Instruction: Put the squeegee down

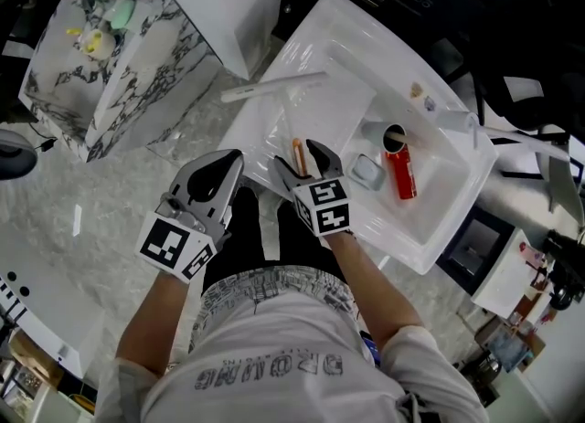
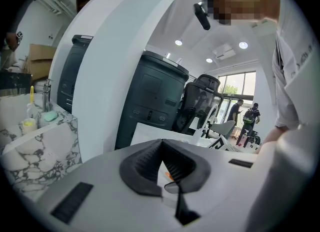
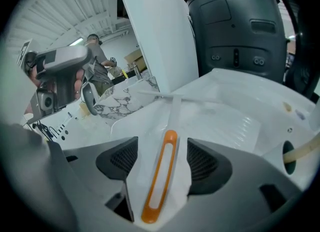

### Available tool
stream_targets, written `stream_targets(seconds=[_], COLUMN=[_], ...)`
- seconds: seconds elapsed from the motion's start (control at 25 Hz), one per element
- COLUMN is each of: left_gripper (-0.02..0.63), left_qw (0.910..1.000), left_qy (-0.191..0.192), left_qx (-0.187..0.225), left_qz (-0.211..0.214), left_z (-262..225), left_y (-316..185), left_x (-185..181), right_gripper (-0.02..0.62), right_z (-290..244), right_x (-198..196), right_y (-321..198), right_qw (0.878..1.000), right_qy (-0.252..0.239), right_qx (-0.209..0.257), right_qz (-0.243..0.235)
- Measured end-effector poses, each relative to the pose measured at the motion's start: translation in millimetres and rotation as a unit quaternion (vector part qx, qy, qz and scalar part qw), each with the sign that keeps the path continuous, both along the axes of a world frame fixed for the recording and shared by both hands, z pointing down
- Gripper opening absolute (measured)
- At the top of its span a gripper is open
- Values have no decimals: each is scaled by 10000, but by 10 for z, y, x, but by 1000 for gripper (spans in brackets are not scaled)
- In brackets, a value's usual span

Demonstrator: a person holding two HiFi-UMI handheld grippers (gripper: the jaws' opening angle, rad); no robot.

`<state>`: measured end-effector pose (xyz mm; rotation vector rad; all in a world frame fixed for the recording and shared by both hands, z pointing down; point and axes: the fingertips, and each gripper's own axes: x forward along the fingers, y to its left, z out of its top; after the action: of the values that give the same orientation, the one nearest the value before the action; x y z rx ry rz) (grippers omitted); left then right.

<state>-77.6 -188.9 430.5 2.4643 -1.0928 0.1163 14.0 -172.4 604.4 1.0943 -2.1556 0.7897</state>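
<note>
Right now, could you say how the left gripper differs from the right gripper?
The left gripper is shut and empty; the right gripper stands open, the squeegee handle loose between its jaws. The left aims about level; the right tilts down toward the sink.

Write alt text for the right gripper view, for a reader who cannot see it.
The right gripper is open, its dark fingers on either side of a white squeegee with an orange-trimmed handle, not pressing it. The squeegee reaches onto a white sink; a dark grey machine stands behind.
</note>
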Motion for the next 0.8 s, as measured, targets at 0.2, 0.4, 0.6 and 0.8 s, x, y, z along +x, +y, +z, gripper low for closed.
stream_targets(seconds=[0.2, 0.4, 0.6, 0.8], left_gripper=[20, 19, 20, 20], left_qw=[9999, 9997, 9993, 9988], left_qy=[10, -3, -9, -9], left_qx=[133, 243, 360, 469], left_qz=[25, 63, 110, 154], left_z=[-130, -235, -336, -450], left_y=[-31, -56, -108, -142], left_x=[21, 54, 103, 149], right_gripper=[308, 308, 308, 296], right_z=[-207, -412, -611, -834], right_x=[45, 102, 163, 217], right_y=[-68, -144, -218, -275], right_qw=[9997, 9989, 9977, 9959], right_qy=[-106, -209, -309, -387], right_qx=[203, 394, 576, 781], right_qz=[34, 115, 183, 228])
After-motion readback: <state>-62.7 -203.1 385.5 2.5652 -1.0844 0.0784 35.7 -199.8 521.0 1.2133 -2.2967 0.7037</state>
